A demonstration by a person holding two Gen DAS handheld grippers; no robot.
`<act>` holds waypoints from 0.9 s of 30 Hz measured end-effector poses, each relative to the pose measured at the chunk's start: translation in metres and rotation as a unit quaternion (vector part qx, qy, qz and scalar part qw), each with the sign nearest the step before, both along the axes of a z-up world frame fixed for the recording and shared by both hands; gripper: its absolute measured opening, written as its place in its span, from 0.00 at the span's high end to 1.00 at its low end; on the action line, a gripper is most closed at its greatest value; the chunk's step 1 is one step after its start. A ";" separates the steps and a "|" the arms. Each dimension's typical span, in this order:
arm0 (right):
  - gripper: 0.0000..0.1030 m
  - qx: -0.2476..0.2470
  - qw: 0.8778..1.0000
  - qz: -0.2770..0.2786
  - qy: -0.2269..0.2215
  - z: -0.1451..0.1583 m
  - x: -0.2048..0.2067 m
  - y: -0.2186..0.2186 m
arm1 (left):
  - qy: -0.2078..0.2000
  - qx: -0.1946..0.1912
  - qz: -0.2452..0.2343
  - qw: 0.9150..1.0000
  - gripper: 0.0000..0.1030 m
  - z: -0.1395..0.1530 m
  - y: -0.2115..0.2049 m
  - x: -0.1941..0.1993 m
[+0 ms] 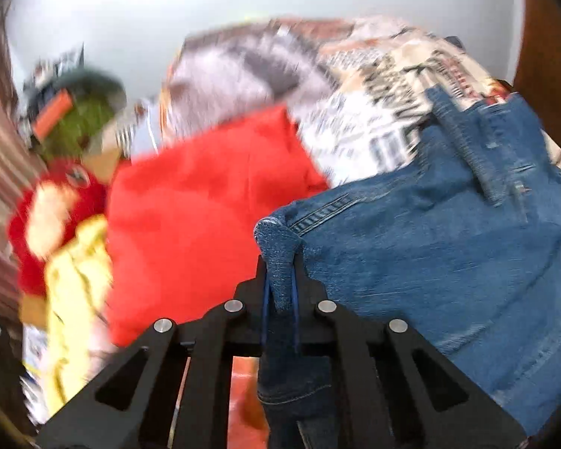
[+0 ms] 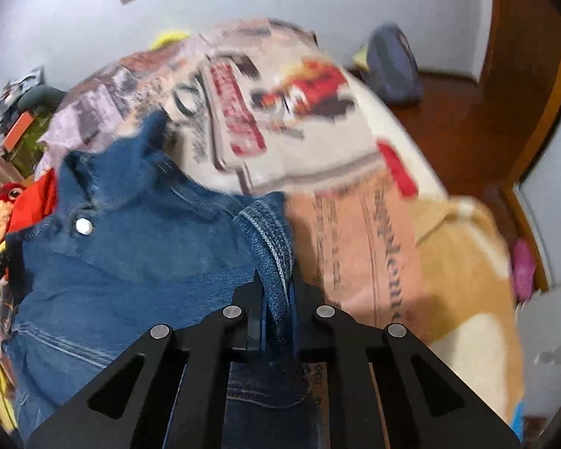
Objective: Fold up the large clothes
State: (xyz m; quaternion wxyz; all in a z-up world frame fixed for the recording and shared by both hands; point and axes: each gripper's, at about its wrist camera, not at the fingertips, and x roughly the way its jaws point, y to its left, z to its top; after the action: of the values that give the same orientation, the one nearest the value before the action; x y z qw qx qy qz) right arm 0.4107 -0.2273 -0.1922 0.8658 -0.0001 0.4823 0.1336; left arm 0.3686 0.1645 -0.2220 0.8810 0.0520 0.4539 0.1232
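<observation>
- Your left gripper has its jaws clamped tight on a bunched fold of the jeans; the denim sticks up between the black fingers and hangs down below them.
- Your right gripper is likewise closed on a denim edge of the same jeans, with a stitched seam rising out of the jaws.
- The jeans lie spread on the bed, over a printed blanket with newspaper-style lettering and red patches.
- In the right wrist view the metal button faces up, to the left of your right gripper.
- In the left wrist view a red cloth lies on the bed just beside the jeans, on their left.
- Further left sits a red and yellow plush toy, with a green item behind it, too blurred to identify.
- A wooden floor shows beyond the bed's right side, where a grey-blue bag rests near the wall.
</observation>
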 end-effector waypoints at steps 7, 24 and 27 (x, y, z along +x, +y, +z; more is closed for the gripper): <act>0.93 0.054 0.996 0.019 -0.070 0.076 0.003 0.011 | -0.057 -0.077 0.000 0.995 0.92 0.074 0.027 0.003; 0.86 -0.049 0.999 -0.024 -0.004 -0.008 0.090 0.044 | 0.013 -0.073 0.068 0.995 0.89 0.000 0.080 0.076; 0.71 -0.063 0.997 -0.040 0.024 -0.020 0.093 0.039 | 0.017 -0.068 0.072 0.995 0.84 -0.009 0.081 0.076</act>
State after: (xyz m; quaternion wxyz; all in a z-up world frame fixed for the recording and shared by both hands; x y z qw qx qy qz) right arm 0.5035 -0.1880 -0.2119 0.8568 -0.0324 0.5100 0.0680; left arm 0.4443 0.2455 -0.2305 0.8632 -0.0386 0.4789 0.1547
